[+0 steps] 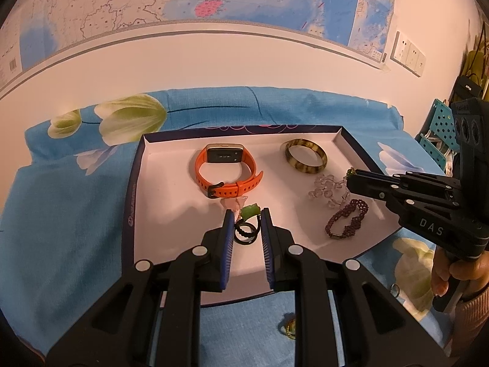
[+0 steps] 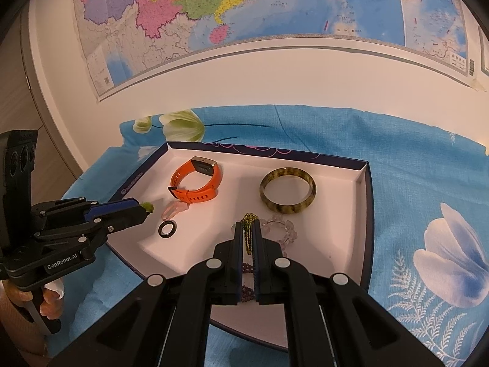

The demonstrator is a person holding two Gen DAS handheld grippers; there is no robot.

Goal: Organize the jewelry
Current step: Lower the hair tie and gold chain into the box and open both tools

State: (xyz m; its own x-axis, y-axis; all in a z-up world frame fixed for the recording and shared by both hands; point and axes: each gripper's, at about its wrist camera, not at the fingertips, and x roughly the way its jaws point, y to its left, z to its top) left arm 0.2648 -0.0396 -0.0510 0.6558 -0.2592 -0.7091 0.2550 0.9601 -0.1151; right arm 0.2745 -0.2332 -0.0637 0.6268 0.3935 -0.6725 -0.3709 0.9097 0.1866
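Observation:
A white-lined box lid (image 1: 171, 165) (image 2: 345, 180) lies on the blue cloth. In it are an orange watch (image 1: 227, 169) (image 2: 195, 182), a tortoiseshell bangle (image 1: 306, 155) (image 2: 287, 195), a clear bead bracelet (image 1: 327, 189) (image 2: 282, 229), a dark red bead bracelet (image 1: 347, 218), a pink stone (image 2: 174, 209) and a black ring (image 1: 244, 234) (image 2: 167, 229). My left gripper (image 1: 247, 214) (image 2: 148, 208) is shut on a green jade piece (image 1: 250, 211) above the ring. My right gripper (image 2: 247, 227) (image 1: 351, 177) is shut on a green bead string (image 2: 248, 235) over the box.
A small gold-green piece (image 1: 289, 327) lies on the blue flowered cloth (image 1: 61, 214) in front of the box. A wall with a map (image 2: 244, 15) stands behind. A teal perforated rack (image 1: 440, 134) is at the far right.

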